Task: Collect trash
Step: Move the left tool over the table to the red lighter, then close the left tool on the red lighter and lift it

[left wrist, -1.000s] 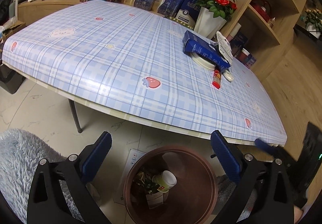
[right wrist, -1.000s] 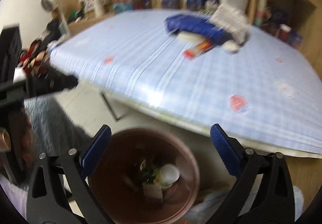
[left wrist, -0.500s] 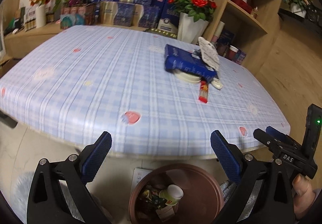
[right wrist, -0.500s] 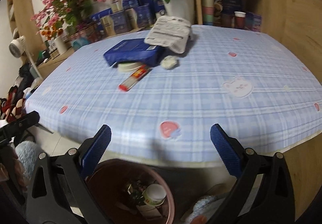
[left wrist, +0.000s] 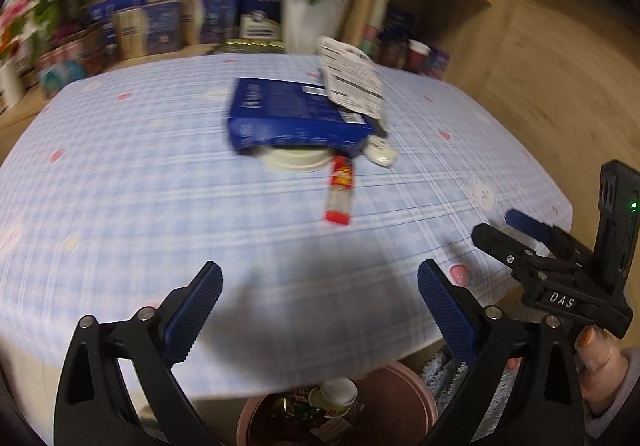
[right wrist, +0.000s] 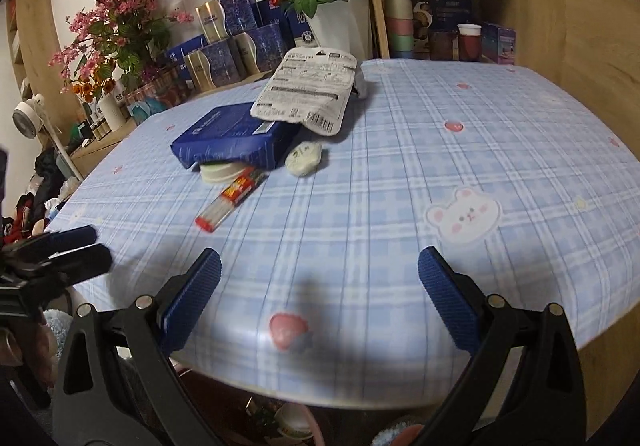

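A pile of trash lies mid-table: a blue box [left wrist: 296, 113] [right wrist: 236, 135], a white printed packet [left wrist: 350, 77] [right wrist: 308, 85] leaning on it, a white lid [left wrist: 296, 159] under it, a red wrapper stick [left wrist: 340, 189] [right wrist: 230, 197] and a small white wad [left wrist: 380, 153] [right wrist: 304, 157]. My left gripper [left wrist: 320, 278] hovers over the table's near edge, short of the pile; its jaws are closing with nothing between them. My right gripper [right wrist: 320, 266] is open and empty, also near the edge. A brown bin [left wrist: 384, 406] holding a cup [left wrist: 334, 394] sits under the edge.
The blue checked table [left wrist: 120, 185] has boxes and flower vases [right wrist: 340, 25] along its far side. Wooden shelves [right wrist: 440, 29] with cups stand at the back right. A person's hand [left wrist: 600, 358] holds the right gripper [left wrist: 508, 232]. The left gripper [right wrist: 76, 246] shows at that view's left.
Both grippers moved from above the bin forward over the table edge and rolled level. The bin slid to the bottom of both views and the trash pile came closer.
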Motion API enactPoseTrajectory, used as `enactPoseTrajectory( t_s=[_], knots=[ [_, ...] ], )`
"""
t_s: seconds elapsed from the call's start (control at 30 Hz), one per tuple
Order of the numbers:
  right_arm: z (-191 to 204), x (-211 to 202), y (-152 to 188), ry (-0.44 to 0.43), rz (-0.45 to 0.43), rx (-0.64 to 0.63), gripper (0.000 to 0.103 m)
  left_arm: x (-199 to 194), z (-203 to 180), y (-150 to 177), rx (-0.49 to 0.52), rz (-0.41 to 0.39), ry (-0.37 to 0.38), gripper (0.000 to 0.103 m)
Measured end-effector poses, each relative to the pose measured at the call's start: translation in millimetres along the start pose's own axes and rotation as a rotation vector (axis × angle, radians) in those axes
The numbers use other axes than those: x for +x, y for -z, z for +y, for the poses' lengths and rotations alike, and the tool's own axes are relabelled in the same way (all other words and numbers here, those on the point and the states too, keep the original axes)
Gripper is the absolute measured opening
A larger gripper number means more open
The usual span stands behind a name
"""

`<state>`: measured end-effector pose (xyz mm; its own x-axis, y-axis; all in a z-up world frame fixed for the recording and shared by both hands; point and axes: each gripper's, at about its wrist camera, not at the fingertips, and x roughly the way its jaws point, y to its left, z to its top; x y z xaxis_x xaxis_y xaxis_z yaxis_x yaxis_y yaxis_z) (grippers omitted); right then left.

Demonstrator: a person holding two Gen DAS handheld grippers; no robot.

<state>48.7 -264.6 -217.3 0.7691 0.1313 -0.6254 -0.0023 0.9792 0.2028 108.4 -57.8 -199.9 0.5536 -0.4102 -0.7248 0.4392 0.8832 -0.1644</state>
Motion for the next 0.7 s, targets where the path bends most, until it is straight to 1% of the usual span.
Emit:
enactPoseTrajectory(
  t_s=[0.03, 0.07, 0.1, 0.13, 0.2, 0.27, 0.4, 0.47, 0.57, 0.63, 0.67, 0.7],
  knots=[
    [0, 1, -1, 0.010, -0.009, -0.019, 0.097, 10, -4, -6, 0.015, 0.019, 0.019, 0.087],
    [1, 1, -2, 0.039, -0.031, -0.044, 0.097, 17, -5, -11, 0.020, 0.030, 0.023, 0.084],
    [1, 1, -2, 0.055, -0.044, -0.048, 0.097, 28, -6, -17, 0.024, 0.047, 0.015, 0.082],
    [0, 1, -3, 0.055, -0.053, -0.043, 0.097, 36, -7, -22, 0.024, 0.058, 0.007, 0.078],
    [-6, 2, -4, 0.029, -0.062, -0.018, 0.097, 54, -8, -34, 0.026, 0.084, -0.007, 0.074],
    [-14, 5, -5, 0.032, -0.057, 0.017, 0.097, 67, -11, -43, 0.041, 0.102, -0.026, 0.071],
    [-32, 8, -5, 0.016, -0.048, 0.101, 0.097, 93, -20, -57, 0.099, 0.128, -0.081, 0.068],
    [-40, 9, -4, 0.010, -0.044, 0.133, 0.097, 102, -22, -60, 0.101, 0.142, -0.102, 0.063],
    [-48, 9, -3, 0.003, -0.042, 0.168, 0.097, 112, -24, -61, 0.097, 0.167, -0.115, 0.058],
    [-50, 10, -2, -0.001, -0.037, 0.176, 0.097, 116, -28, -60, 0.123, 0.156, -0.144, 0.057],
    [-50, 11, -2, -0.004, -0.034, 0.178, 0.097, 116, -30, -60, 0.133, 0.154, -0.152, 0.054],
    [-50, 11, -1, -0.004, -0.031, 0.179, 0.097, 116, -32, -60, 0.141, 0.146, -0.148, 0.049]
  ],
)
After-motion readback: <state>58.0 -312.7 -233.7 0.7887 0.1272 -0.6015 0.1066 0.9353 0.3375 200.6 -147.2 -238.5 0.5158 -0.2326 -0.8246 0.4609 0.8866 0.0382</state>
